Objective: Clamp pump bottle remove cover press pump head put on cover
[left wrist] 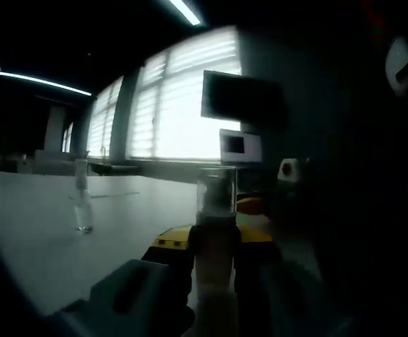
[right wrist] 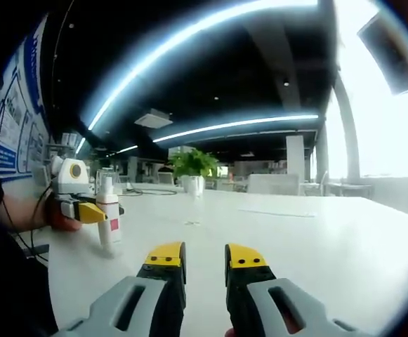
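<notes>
My left gripper [left wrist: 214, 244] is shut on the body of a pale pump bottle [left wrist: 215, 263] that stands upright between its yellow-tipped jaws. A clear cover [left wrist: 216, 188] sits over the pump head. In the right gripper view the same bottle [right wrist: 108, 223] is a white one with a red label, held at the left by the left gripper [right wrist: 91, 210] just above the white table [right wrist: 295, 239], its clear cover [right wrist: 105, 182] on top. My right gripper [right wrist: 205, 261] is low over the table, well to the right of the bottle, jaws a little apart with nothing between them.
A small clear bottle [left wrist: 83, 209] stands alone on the table [left wrist: 42, 239]; a clear bottle [right wrist: 193, 210] stands mid-table. A potted plant [right wrist: 192, 168] stands at the far end. A hand [right wrist: 49, 214] holds the left gripper. Bright windows [left wrist: 182, 105] and a monitor [left wrist: 242, 98] lie beyond.
</notes>
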`<state>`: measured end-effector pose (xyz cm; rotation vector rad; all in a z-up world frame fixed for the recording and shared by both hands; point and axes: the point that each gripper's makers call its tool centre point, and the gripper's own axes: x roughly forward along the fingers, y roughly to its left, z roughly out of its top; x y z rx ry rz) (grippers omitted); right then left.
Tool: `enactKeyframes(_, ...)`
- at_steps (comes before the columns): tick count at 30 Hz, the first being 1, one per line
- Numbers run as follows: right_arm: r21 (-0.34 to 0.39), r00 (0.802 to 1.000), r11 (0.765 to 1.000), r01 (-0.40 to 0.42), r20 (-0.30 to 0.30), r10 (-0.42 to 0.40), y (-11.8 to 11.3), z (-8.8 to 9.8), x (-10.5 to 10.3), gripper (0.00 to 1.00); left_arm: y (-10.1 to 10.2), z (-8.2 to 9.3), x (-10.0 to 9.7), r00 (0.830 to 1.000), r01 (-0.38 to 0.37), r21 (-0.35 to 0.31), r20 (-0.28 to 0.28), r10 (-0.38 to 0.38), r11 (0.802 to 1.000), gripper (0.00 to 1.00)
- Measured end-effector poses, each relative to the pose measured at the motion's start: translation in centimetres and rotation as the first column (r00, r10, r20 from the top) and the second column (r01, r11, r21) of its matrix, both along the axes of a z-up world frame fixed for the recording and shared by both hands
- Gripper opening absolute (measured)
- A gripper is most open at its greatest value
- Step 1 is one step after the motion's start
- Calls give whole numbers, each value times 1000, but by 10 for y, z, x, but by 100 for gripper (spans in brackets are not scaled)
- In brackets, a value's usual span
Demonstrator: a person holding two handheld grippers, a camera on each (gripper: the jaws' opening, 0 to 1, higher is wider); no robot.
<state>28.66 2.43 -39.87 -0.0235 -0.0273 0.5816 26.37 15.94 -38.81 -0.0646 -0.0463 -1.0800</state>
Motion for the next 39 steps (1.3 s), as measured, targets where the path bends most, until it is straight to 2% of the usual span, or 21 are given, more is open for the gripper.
enactKeyframes(12, 34, 1000, 999, 5, -3, -5, -3, 3, 1, 17, 0, 0, -1, 1000, 7, -9, -11, -7, 1000, 13)
enactKeyframes(17, 16, 1000, 1000, 9, 11, -9, -1, 4, -1, 18, 2, -1, 2, 999, 3, -21, -32, -3, 1000, 13)
enactKeyframes(19, 27, 1000, 1000, 5, -2, -5, 2, 6, -3, 20, 2, -1, 2, 999, 1, -23, -34, -2, 1000, 13)
enactKeyframes(21, 60, 1000, 998, -11, -3, 11, 8, 14, -9, 20, 2, -1, 1, 1000, 1, -18, -24, -2, 1000, 13)
enactKeyframes(24, 52, 999, 998, -45, 21, 44, 23, 28, -15, 21, 2, -1, 2, 1000, 0, -21, -30, -1, 1000, 13)
enactKeyframes(26, 134, 996, 988, -83, 30, 79, 34, 43, -21, 21, 3, -1, 3, 999, 1, -25, -38, -2, 1000, 13)
enactKeyframes(28, 168, 995, 981, -101, 28, 98, 38, 50, -24, 22, 3, -1, 2, 999, 1, -25, -36, -1, 1000, 13)
enactKeyframes(30, 155, 995, 983, -99, 20, 97, 41, 53, -25, 21, 3, -1, 2, 1000, -3, -20, -29, 2, 1000, 13)
enactKeyframes(32, 151, 995, 984, -95, -14, 98, 45, 51, -26, 22, 4, -1, 3, 1000, -8, -19, -27, 7, 1000, 13)
enactKeyframes(39, 114, 991, 984, -135, 10, 135, 62, 66, -36, 22, 4, -1, 4, 1000, -11, -19, -25, 10, 1000, 13)
